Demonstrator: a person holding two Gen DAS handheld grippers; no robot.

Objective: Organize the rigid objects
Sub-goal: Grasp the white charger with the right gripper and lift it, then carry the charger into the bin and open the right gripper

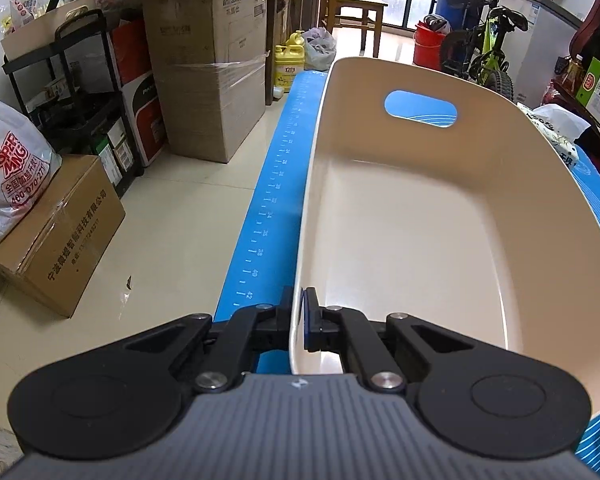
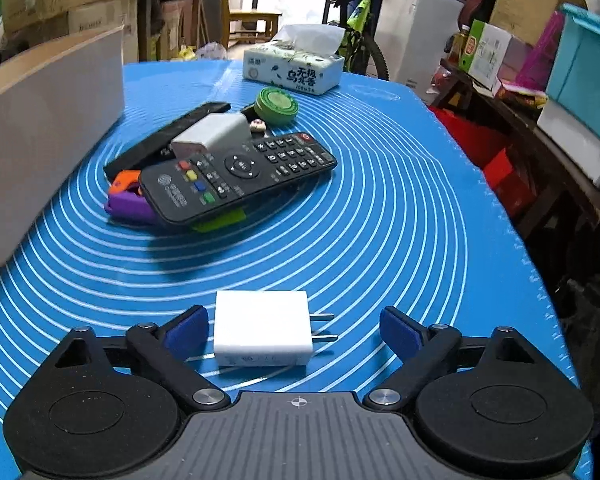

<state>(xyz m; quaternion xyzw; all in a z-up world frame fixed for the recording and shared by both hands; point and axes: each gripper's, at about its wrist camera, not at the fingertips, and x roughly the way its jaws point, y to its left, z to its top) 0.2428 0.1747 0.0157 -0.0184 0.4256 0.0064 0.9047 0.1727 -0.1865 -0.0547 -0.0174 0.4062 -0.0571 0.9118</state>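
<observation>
My left gripper [image 1: 299, 320] is shut on the near rim of a cream plastic bin [image 1: 400, 240], which is empty and stands on the blue mat [image 1: 268, 200]. The bin's outer wall shows at the left of the right wrist view [image 2: 48, 128]. My right gripper [image 2: 294, 330] is open, low over the mat, with a white plug charger [image 2: 262, 332] lying between its fingers, prongs to the right. Farther off lies a pile: a black remote [image 2: 240, 176], a second black remote [image 2: 168, 136], a white adapter [image 2: 210, 132], a purple and orange toy [image 2: 128, 196] and a green round tin [image 2: 277, 106].
A tissue box [image 2: 294, 70] stands at the mat's far edge. Cardboard boxes [image 1: 208, 80] and a black cart [image 1: 72, 92] line the floor to the left of the table. A bicycle [image 1: 484, 52] and shelves with clutter [image 2: 540, 80] stand to the right.
</observation>
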